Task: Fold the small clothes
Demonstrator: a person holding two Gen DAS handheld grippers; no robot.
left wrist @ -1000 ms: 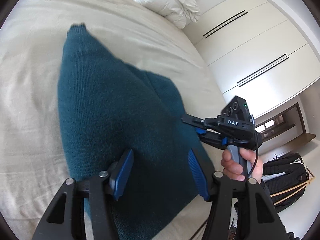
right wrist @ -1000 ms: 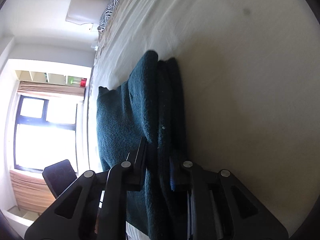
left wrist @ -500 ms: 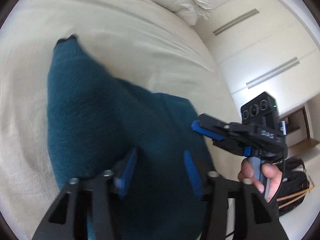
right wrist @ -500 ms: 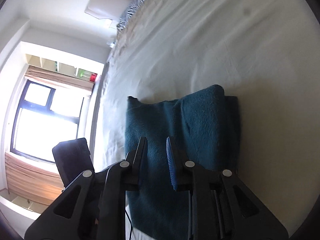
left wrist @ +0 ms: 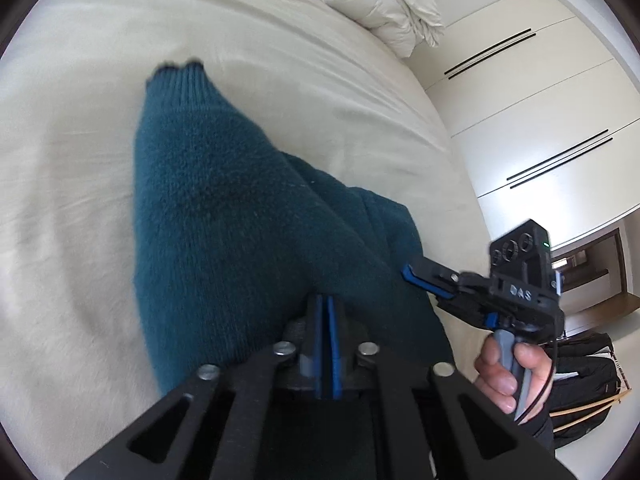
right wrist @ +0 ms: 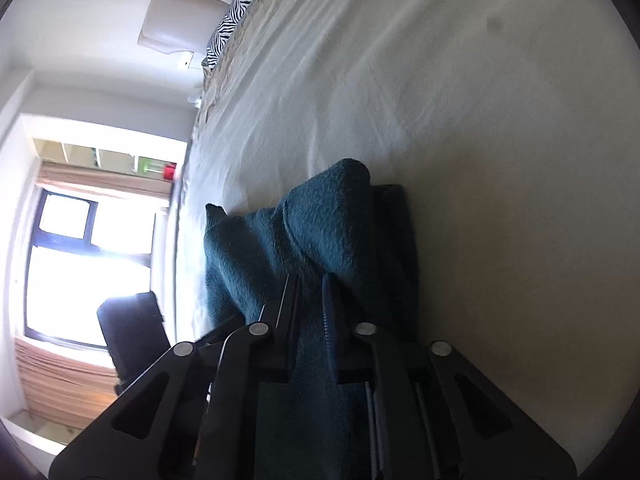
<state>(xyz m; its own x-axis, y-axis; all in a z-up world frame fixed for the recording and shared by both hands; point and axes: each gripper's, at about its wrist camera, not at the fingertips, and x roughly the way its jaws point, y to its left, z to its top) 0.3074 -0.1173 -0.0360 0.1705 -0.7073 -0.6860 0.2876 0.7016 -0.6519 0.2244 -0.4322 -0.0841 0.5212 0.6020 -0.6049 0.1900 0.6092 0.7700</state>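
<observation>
Bed (left wrist: 80, 184), sweater (left wrist: 224, 216) pinched by both grippers

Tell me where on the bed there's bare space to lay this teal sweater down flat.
Bare sheet lies left of the teal sweater and beyond its ribbed cuff toward the white duvet; more bed shows past the fold. It is tight on the right, where the right gripper sits and the bed's edge nears the wardrobe.
</observation>
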